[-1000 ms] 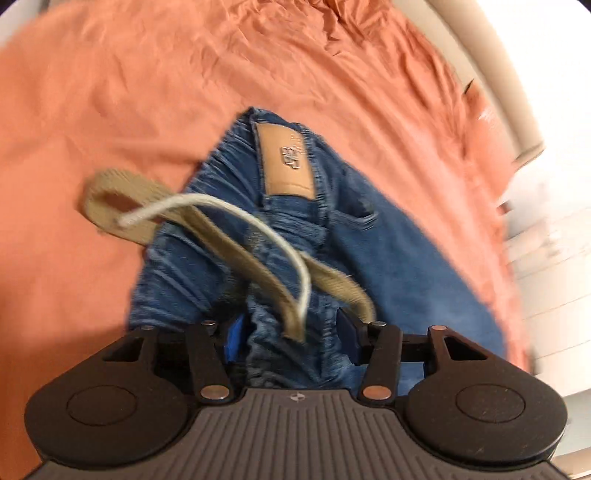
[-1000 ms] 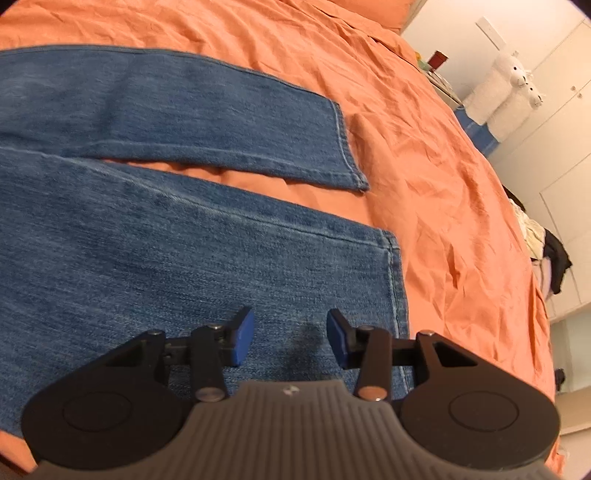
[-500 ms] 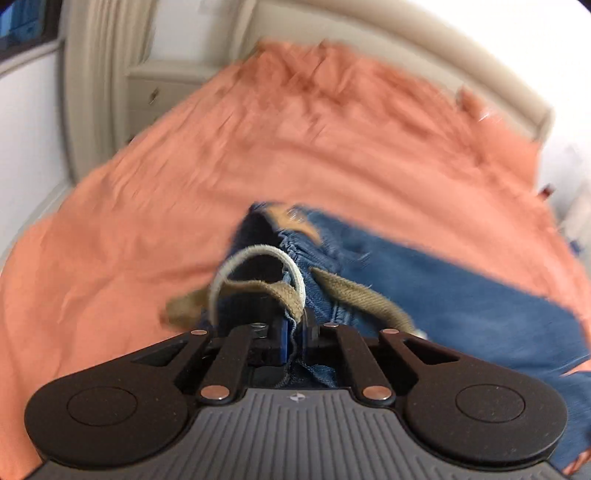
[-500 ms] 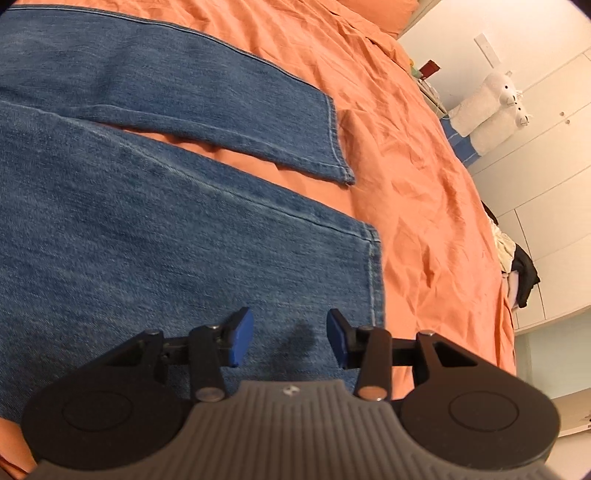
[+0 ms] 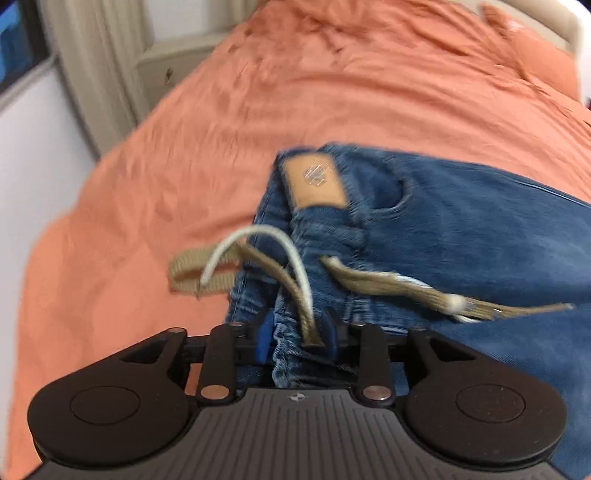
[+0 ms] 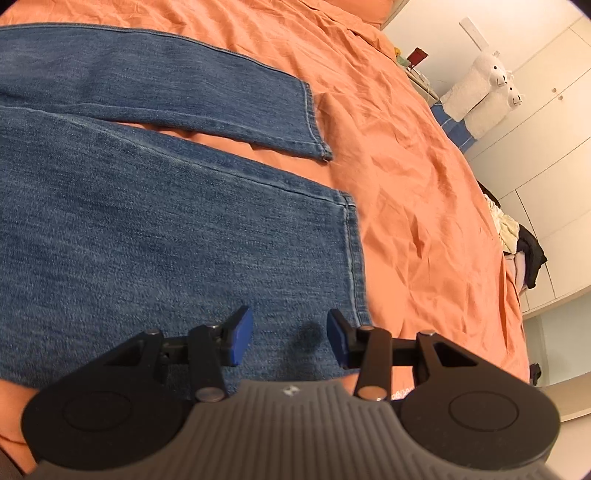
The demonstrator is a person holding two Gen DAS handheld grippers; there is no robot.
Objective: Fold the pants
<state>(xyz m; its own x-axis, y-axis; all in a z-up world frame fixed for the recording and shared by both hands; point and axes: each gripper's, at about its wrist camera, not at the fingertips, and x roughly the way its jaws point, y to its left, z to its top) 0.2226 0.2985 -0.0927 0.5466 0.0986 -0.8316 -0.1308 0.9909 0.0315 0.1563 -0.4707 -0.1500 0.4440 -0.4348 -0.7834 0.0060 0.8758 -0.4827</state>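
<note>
Blue jeans lie on an orange bed sheet (image 5: 258,122). In the left wrist view my left gripper (image 5: 297,338) is shut on the bunched waistband (image 5: 291,343) of the jeans (image 5: 461,229), lifting it; a tan leather patch (image 5: 316,181), a tan belt (image 5: 388,284) and a white cord (image 5: 266,236) hang there. In the right wrist view both jean legs lie flat: the near leg (image 6: 166,240) and the far leg (image 6: 155,85). My right gripper (image 6: 290,338) is open and empty just above the near leg, close to its hem (image 6: 352,251).
A cream headboard (image 5: 546,18) and curtain (image 5: 96,66) border the bed on the left gripper's side. White wardrobe doors (image 6: 535,147), a plush toy (image 6: 484,88) and a clothes pile (image 6: 517,240) stand beyond the bed's foot. Bare orange sheet (image 6: 424,184) lies beyond the hems.
My left gripper closed on the waistband and lifted it, swinging the belt and cord. My right gripper stayed open over the near leg, shifting slightly.
</note>
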